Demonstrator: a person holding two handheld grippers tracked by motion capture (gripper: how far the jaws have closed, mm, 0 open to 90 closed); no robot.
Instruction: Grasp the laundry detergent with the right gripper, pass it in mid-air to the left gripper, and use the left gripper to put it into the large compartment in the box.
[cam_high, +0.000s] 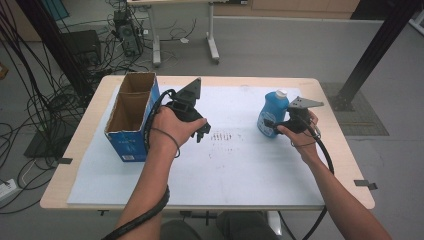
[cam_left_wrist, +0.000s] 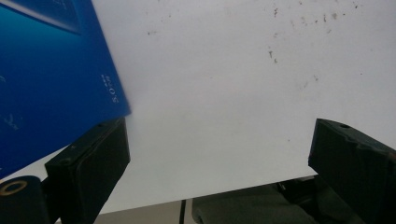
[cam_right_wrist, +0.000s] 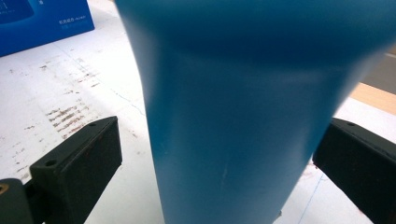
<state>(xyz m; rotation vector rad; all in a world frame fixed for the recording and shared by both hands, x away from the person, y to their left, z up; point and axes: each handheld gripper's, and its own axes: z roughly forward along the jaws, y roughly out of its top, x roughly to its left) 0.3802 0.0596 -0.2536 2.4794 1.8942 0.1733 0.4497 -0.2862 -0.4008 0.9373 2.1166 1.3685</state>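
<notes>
Bottle (cam_high: 273, 114): blue, white cap, upright on the white sheet (cam_high: 240, 165) toward the table's right side; in the right gripper view its blue body (cam_right_wrist: 243, 116) rises between the two jaws, with a gap to the left jaw, while the bottle's edge overlaps the right jaw so contact there cannot be told.
Right gripper (cam_high: 272, 123): held in the person's right hand (cam_high: 300, 132), jaws wide apart and set to either side of the bottle's lower body; not closed on it.
Left gripper (cam_high: 202, 131): held in the left hand (cam_high: 172, 127) just right of the box, above the sheet; in the left gripper view its jaws stand wide apart with bare sheet (cam_left_wrist: 224, 102) between them, holding nothing.
Box (cam_high: 131, 117): blue carton, open top, two compartments, standing on the sheet's left part; its blue wall (cam_left_wrist: 51, 79) lies just beside the left gripper's left jaw, touching or not cannot be told.
Sheet: white, marked with small brown specks near its middle, covering most of the table (cam_high: 345, 165).
Bottle and box: well apart, the left gripper between them.
</notes>
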